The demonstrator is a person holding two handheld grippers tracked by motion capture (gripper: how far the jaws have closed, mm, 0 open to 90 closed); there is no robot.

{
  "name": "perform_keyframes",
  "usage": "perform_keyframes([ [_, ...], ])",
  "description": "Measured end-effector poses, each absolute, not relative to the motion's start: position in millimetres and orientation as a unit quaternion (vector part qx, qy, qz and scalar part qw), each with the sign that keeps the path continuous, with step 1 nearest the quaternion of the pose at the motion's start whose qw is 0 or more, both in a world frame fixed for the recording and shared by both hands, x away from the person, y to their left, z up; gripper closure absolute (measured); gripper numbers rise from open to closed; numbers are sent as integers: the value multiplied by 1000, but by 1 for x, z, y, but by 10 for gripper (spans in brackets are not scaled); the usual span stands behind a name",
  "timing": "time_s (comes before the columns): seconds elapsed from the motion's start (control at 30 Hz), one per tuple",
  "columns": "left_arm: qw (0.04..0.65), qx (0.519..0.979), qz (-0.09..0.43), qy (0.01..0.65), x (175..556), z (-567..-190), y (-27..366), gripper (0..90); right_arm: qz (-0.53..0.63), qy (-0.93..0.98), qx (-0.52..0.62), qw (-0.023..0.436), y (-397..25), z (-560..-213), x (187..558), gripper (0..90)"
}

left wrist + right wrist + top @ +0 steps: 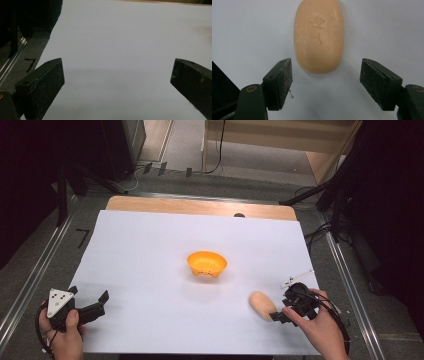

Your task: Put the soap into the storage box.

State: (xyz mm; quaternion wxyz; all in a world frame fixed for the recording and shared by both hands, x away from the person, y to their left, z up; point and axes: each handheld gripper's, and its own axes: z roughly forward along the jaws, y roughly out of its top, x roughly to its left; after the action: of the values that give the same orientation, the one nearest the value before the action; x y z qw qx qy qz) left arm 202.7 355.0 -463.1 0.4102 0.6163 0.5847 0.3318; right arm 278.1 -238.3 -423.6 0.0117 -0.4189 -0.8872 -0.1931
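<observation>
Right gripper (pixel 325 82) is lined up on the soap bar (pixel 319 36), jaws apart and straddling its near end, not touching it yet. Approach runs along the bar's long axis, so the jaws would close across the narrow width, which looks like the sensible grip for a rounded, probably slick bar.

Soap (pixel 262 305) lies flat on the white surface (pixel 150 250), front right, just beside the right gripper (pixel 280 312) and well apart from the orange bowl (pixel 206 264) at the middle. Likely the bowl is where it's headed; it sits upright, open side up.

Soap: peach-coloured, oblong with rounded ends, matte, slightly speckled, characters stamped into the top face. Bowl: smooth orange plastic, shallow, on small feet at the base.

Left gripper (pixel 92 307) is parked at the front left corner, jaws wide apart over bare white sheet, holding nothing. In the left gripper view (pixel 117 75) just the sheet lies between them. Looks idle, kept out of the right hand's way.

Surface is a white sheet over a wooden top.
</observation>
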Motion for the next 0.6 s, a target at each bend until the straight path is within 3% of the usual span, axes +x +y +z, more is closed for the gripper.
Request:
perform_keyframes([
  [0.6, 410, 616, 331, 585, 203, -463, 355, 0, -161, -902, -401, 17, -198, -438, 298, 273],
])
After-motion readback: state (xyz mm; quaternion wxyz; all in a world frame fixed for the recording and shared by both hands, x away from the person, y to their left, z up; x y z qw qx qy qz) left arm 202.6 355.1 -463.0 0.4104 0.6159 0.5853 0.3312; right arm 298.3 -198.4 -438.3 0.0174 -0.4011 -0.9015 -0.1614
